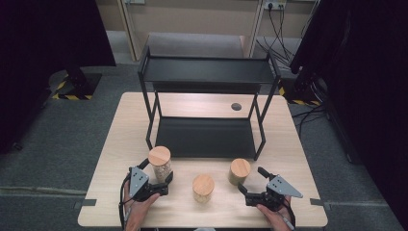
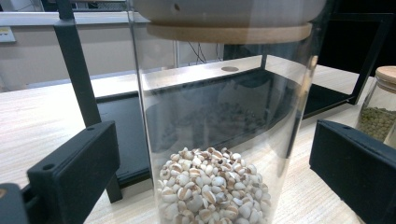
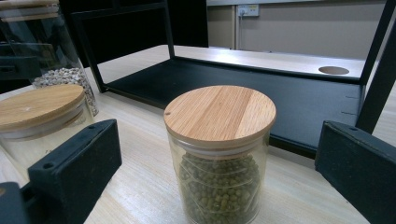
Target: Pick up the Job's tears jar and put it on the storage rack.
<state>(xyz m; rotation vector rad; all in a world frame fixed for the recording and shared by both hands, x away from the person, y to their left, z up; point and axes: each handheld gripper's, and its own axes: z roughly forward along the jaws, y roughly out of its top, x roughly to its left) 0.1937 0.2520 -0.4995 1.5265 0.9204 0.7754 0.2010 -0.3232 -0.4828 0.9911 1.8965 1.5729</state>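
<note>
- On my left, the room's grey carpeted floor (image 1: 57, 144) runs beside the pale wooden table (image 1: 120, 139), with a black-and-yellow striped base plate (image 1: 72, 89) farther back.
- My left gripper (image 1: 156, 169) has its jaws spread wide around the tall clear glass jar with a round wooden lid and pale grains at the bottom (image 2: 219, 140); the jar stands upright between them, the pads not pressing it.
- In the middle, a short clear glass jar with a wooden lid (image 1: 203, 187) stands on bare tabletop, near the front edge.
- Behind it sits the black two-tier metal shelf rack (image 1: 207, 72), both tiers bare, with a round cable hole (image 1: 235, 106) in the table under it.
- My right gripper (image 1: 251, 180) is also wide, holding nothing; the small clear glass jar of green beans with a wooden lid (image 3: 219, 154) stands just ahead of its jaws.
- Beige wall and sockets (image 1: 274, 6) close the back.
</note>
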